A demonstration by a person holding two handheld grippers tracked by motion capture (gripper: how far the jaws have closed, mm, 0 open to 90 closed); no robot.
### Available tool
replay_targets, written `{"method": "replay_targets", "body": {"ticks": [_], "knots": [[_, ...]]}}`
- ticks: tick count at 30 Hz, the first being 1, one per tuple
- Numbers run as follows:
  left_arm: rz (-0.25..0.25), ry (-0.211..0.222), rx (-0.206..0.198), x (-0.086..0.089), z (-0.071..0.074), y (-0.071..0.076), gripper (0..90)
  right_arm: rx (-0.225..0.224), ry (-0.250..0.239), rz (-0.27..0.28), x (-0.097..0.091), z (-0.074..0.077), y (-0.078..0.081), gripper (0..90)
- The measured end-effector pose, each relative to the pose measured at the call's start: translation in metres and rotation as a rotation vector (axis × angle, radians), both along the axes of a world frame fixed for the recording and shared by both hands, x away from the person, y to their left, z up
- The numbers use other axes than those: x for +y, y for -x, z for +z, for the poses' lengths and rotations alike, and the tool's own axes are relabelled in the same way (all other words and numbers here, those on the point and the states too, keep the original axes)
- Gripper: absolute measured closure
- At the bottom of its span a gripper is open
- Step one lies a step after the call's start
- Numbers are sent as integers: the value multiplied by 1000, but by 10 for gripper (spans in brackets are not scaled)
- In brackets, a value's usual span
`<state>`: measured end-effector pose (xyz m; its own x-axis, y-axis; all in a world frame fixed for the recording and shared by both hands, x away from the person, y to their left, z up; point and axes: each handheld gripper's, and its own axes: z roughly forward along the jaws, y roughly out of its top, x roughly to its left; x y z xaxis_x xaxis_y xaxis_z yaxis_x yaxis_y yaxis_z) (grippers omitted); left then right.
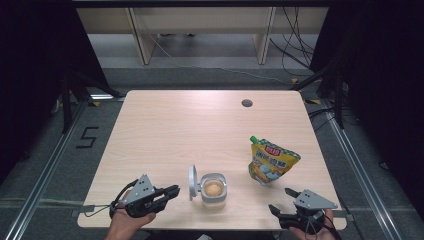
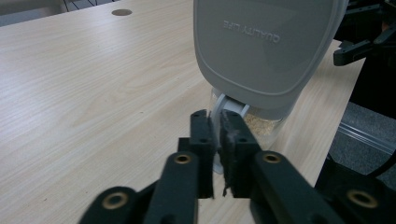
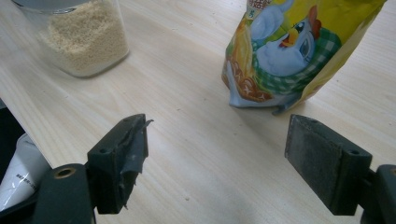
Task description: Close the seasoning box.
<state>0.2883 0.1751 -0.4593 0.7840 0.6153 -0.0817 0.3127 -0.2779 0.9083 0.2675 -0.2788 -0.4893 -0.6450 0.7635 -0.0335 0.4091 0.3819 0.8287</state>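
Note:
A clear jar (image 1: pixel 214 190) of beige granules stands near the table's front edge, its grey hinged lid (image 1: pixel 192 182) flipped upright on its left side. My left gripper (image 1: pixel 175 190) lies just left of the lid with its jaws shut. In the left gripper view its tips (image 2: pixel 217 126) point at the white latch under the lid (image 2: pixel 266 42), and I cannot tell whether they touch it. A yellow spouted pouch (image 1: pixel 271 161) stands to the jar's right. My right gripper (image 1: pixel 280 199) rests open below the pouch. The right gripper view shows its jaws (image 3: pixel 217 158) wide apart, facing the pouch (image 3: pixel 289 51) and the jar (image 3: pixel 84 37).
The wooden table (image 1: pixel 190 130) has a small round hole (image 1: pixel 246 103) near its far edge. Dark floor, metal rails and cables surround the table. Both hands sit at the table's front edge.

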Motion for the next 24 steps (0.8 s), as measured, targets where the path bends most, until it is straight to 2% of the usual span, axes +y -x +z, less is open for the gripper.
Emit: {"method": "replay_targets", "body": {"ticks": [4,5,9,12,13,14,15,16,18,20,22,23,24], "knots": [[0,6,-5,-3,2,-2,890,-6,-2,2,1,0,-1,228],[-1,-4,-10,-3,5,-3,890,18,-13,-7,1,0,0,228],[-13,3,-24,-6,9,-6,890,-1,5,-7,0,0,0,229],[-23,-4,-28,-10,12,-8,891,10,0,-1,0,0,-1,229],[-22,8,-27,-12,13,-8,891,14,-2,3,0,0,-1,229],[-19,6,-17,-13,14,-8,891,8,-2,-1,1,0,0,229],[-28,5,-29,-14,15,-9,891,5,-1,-3,1,0,0,230],[-25,10,-21,-16,16,-9,891,-18,2,2,0,0,-1,230],[-43,14,-37,-19,18,-9,891,-14,0,6,0,0,-1,231],[-56,-2,-50,-21,21,-8,891,-6,-4,1,1,0,-1,231],[-45,18,-33,-25,22,-7,891,3,0,-5,1,0,0,232],[-59,3,-48,-24,23,-8,892,9,1,-3,1,0,0,233],[-60,7,-44,-26,24,-8,891,-12,10,-1,0,0,-1,234]]}}
